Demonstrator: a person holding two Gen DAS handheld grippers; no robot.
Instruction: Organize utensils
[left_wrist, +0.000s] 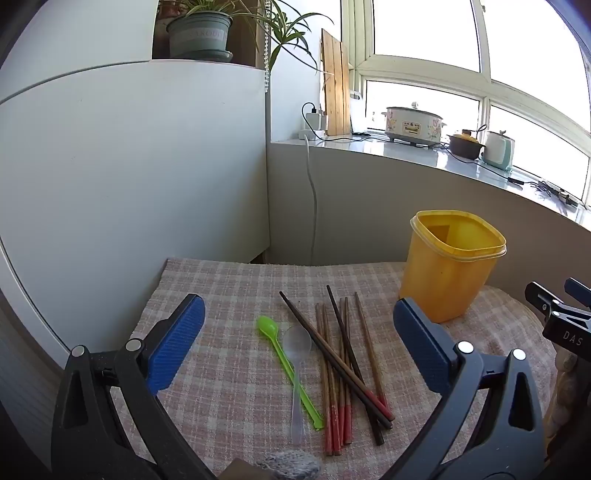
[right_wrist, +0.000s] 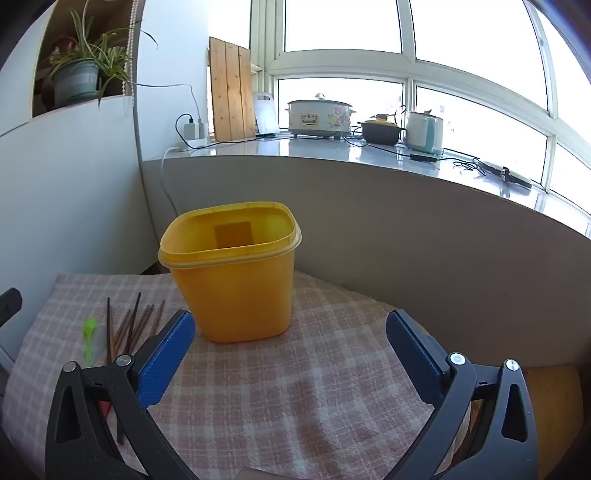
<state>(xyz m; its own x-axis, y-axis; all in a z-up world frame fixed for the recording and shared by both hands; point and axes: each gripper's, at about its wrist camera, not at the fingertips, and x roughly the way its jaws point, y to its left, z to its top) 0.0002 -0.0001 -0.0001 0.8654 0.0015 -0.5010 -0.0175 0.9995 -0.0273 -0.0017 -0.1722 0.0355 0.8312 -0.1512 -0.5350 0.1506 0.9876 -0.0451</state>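
Several brown chopsticks (left_wrist: 343, 369) with red ends lie in a loose pile on the checked cloth (left_wrist: 229, 398). A green plastic spoon (left_wrist: 284, 369) and a clear plastic spoon (left_wrist: 297, 376) lie just left of them. A yellow tub (left_wrist: 448, 264) stands upright and empty at the back right. My left gripper (left_wrist: 299, 350) is open above the spoons and chopsticks. My right gripper (right_wrist: 291, 350) is open, just in front of the yellow tub (right_wrist: 232, 273). The chopsticks (right_wrist: 133, 328) and green spoon (right_wrist: 89, 339) show at its left.
A white cabinet (left_wrist: 129, 166) stands left of the table. A grey wall and windowsill (right_wrist: 369, 155) with a cooker, pot and kettle run behind. The right gripper's body (left_wrist: 565, 325) shows at the right edge. The cloth's edges drop off left and right.
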